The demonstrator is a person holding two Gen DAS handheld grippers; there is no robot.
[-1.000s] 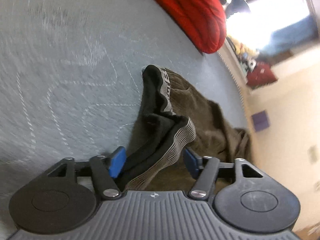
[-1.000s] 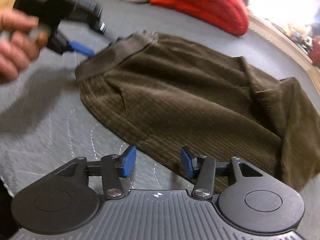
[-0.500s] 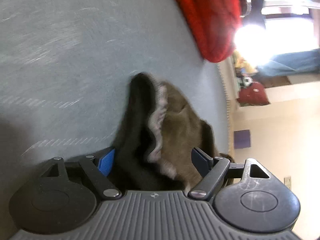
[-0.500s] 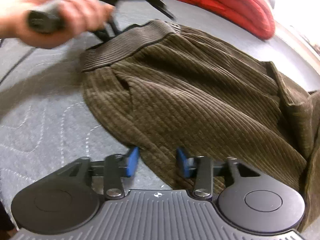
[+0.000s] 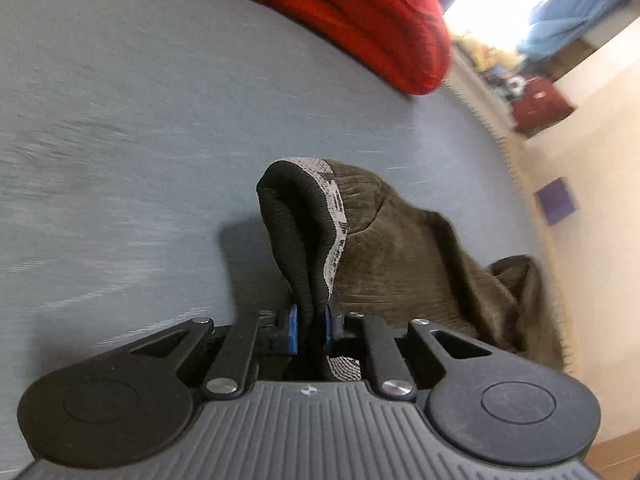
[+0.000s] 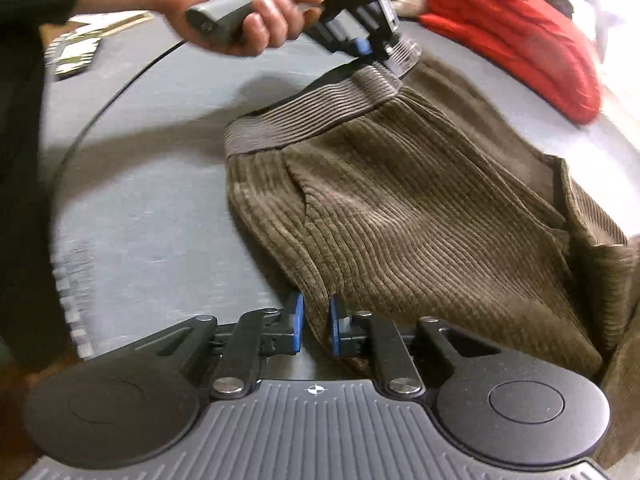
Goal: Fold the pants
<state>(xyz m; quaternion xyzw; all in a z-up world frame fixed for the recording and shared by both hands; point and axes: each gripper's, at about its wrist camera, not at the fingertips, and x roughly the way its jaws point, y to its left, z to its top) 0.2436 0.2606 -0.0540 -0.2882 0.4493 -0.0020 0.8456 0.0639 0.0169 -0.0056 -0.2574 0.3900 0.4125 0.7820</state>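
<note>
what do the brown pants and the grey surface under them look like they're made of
The brown pants look like corduroy: soft, matte, with raised parallel ribs across the cloth. The waistband looks like stretchy ribbed elastic; in the left wrist view its inside is black with a grey patterned band.

The grey surface looks like matte woven fabric with faint stitched lines, probably a quilted cover, though blur leaves that open.
</note>
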